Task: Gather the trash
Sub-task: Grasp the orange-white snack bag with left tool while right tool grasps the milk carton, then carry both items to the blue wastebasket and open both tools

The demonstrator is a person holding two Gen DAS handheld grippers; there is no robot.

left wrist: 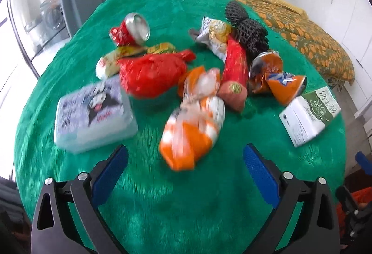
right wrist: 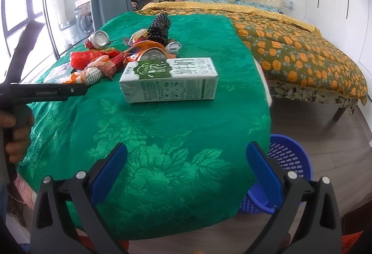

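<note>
Trash pile sits on a tabletop [left wrist: 69, 184] under a green brocade cloth. Landmark: the milk carton [right wrist: 169, 79], white and green, lying on its side near the cloth's right edge, apart from the rest.

Just behind the carton: a crushed orange can [left wrist: 276, 77], torn open. Beyond that, a black foam net sleeve [left wrist: 246, 28]. Left of the carton, touching one another: a red sausage-shaped wrapper [left wrist: 234, 72], an orange-and-white plastic wrapper [left wrist: 195, 119], a red plastic bag [left wrist: 151, 72]. Further left of the carton, a tissue pack [left wrist: 93, 114] with a cartoon print. Far back-left, a red soda can [left wrist: 132, 29] on its side, open end up toward the camera. A crumpled snack wrapper [left wrist: 216, 33] lies next to the net sleeve.

Left gripper [left wrist: 186, 168]: blue pads spread wide, nothing between them, hovering over the cloth just short of the orange-and-white wrapper. Left view blurred. A hand [right wrist: 16, 133] holds its handle, seen at the left edge of the right view.

Right gripper [right wrist: 186, 165]: pads spread wide, empty, over bare cloth in front of the carton, not touching it.

Blue slotted basket [right wrist: 288, 158] stands on the floor, below and right of the carton, beside the tabletop's corner. Bed [right wrist: 290, 49] with an orange floral cover behind the carton.
</note>
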